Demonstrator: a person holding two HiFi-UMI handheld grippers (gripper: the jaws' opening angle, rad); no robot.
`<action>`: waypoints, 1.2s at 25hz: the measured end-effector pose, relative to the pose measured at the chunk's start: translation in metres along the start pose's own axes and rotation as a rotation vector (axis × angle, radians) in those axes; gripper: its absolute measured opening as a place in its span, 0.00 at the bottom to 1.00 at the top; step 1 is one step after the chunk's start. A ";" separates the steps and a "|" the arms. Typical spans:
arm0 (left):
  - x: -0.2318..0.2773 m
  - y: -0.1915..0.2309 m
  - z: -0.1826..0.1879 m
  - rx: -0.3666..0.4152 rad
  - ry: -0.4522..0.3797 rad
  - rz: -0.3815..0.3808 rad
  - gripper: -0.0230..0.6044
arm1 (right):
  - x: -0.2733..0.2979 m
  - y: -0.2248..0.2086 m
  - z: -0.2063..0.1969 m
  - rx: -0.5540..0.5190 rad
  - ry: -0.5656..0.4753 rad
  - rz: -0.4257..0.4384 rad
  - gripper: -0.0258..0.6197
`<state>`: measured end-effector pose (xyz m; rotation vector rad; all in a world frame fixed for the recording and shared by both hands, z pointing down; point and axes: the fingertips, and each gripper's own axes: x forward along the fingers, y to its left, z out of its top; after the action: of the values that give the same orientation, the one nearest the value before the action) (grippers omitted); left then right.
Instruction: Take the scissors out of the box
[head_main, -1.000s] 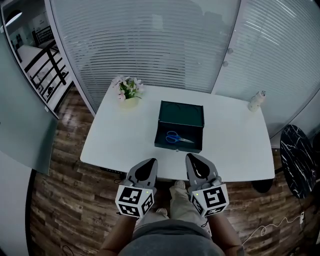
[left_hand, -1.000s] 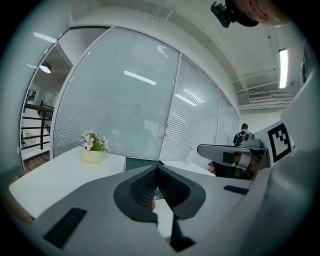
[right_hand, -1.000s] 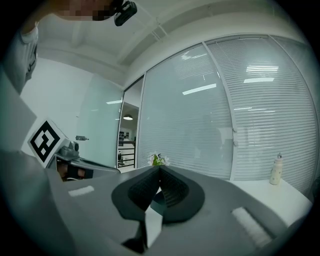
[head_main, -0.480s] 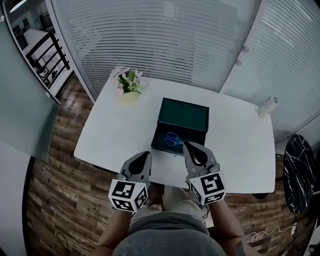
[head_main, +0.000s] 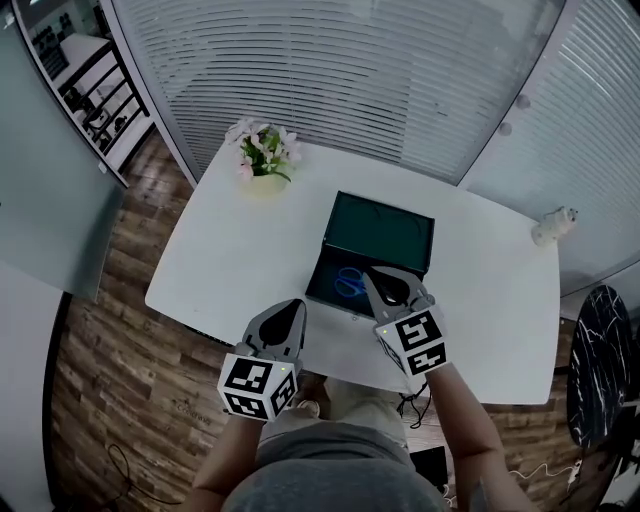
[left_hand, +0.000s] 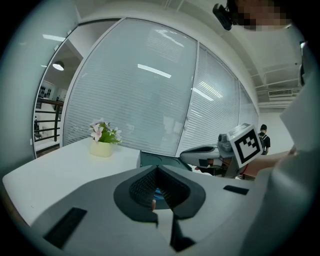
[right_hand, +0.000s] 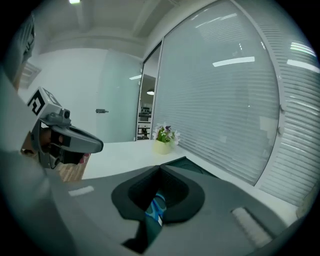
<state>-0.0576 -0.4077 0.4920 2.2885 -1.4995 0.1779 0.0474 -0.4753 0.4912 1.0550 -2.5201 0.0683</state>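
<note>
At 7 o'clock of the box (head_main: 325, 275): left gripper (head_main: 293, 308), fingers closed on nothing, over the near edge of the table (head_main: 225, 250). Inside the box, on the 9 o'clock side of its floor: scissors (head_main: 347, 282), lying flat, blue loops showing, blades hard to make out. Over the box's 5 o'clock corner: right gripper (head_main: 374, 274), fingers pressed together, empty too.

Likely light and stiff, thin metal with plastic loops. Not fragile, but probably slick on the blades and flat against the floor, so little to get under. Best taken by the loops or at the pivot, across the thickness, with fingers opened first and dipped steeply in. Would probably swing or splay if pinched far out on one blade.

Edges to mind: near wall of the box, low but just beside the loops; lid (head_main: 385, 228) upright at 12 o'clock, barring a reach from behind and liable to tip shut if knocked. Could slide, if a light box, when pushed from the front; worth steadying with the left.

Open room: wide bare table at 9 o'clock, up to the flowers (head_main: 265, 160) at 10 o'clock; more bare table at 3 o'clock, with a small figurine (head_main: 553, 226) well apart near the far right edge. Free, by the look of it: a straight lift up and back toward 6 o'clock.
</note>
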 end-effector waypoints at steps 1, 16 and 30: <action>0.003 0.001 0.000 0.001 0.004 0.001 0.04 | 0.008 -0.003 -0.005 -0.008 0.027 0.018 0.05; 0.020 0.015 -0.015 -0.024 0.037 0.027 0.04 | 0.085 0.015 -0.110 -0.170 0.453 0.319 0.09; 0.020 0.021 -0.015 -0.041 0.024 0.055 0.04 | 0.100 0.025 -0.135 -0.247 0.595 0.445 0.20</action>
<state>-0.0669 -0.4259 0.5174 2.2071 -1.5403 0.1878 0.0138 -0.4986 0.6560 0.2965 -2.0911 0.1637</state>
